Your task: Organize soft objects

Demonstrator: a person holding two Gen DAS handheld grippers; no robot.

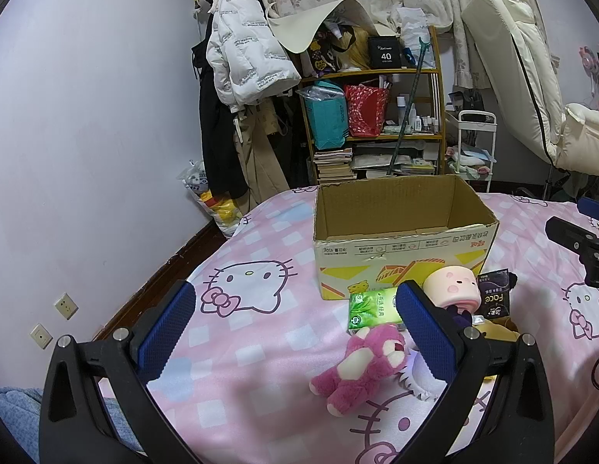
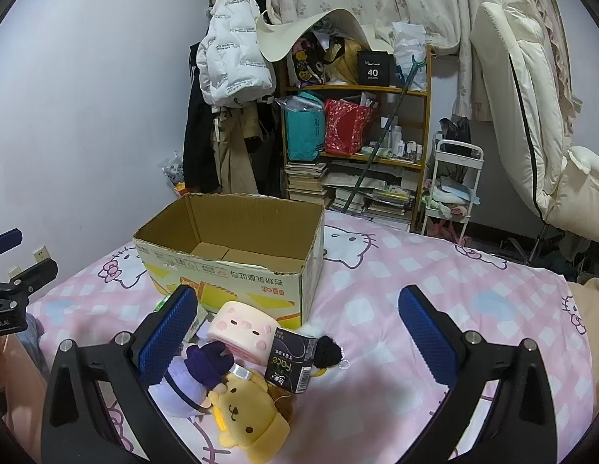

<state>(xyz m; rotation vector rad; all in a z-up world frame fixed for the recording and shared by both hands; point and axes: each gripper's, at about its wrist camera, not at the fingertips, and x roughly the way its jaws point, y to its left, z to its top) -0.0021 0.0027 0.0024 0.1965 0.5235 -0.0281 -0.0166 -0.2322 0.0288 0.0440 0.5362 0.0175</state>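
An open cardboard box [image 1: 403, 228] [image 2: 229, 247] stands empty on the pink bed. In front of it lie a pink plush bear [image 1: 361, 363], a green tissue pack [image 1: 371, 307], a pink pig-face plush [image 1: 452, 284] [image 2: 243, 330], a black "Face" pack [image 1: 494, 297] [image 2: 293, 359], a purple doll [image 2: 195, 379] and a yellow dog plush [image 2: 249, 417]. My left gripper [image 1: 295, 309] is open above the bed, the bear just inside its right finger. My right gripper [image 2: 297, 317] is open above the pile, holding nothing.
The bed's Hello Kitty sheet [image 1: 253, 282] ends at the left near a wall [image 1: 86, 135]. Behind the bed stand a cluttered shelf [image 1: 376, 116], hanging coats [image 1: 241, 58], a white cart [image 2: 454, 189] and a cream folded mattress [image 2: 531, 96].
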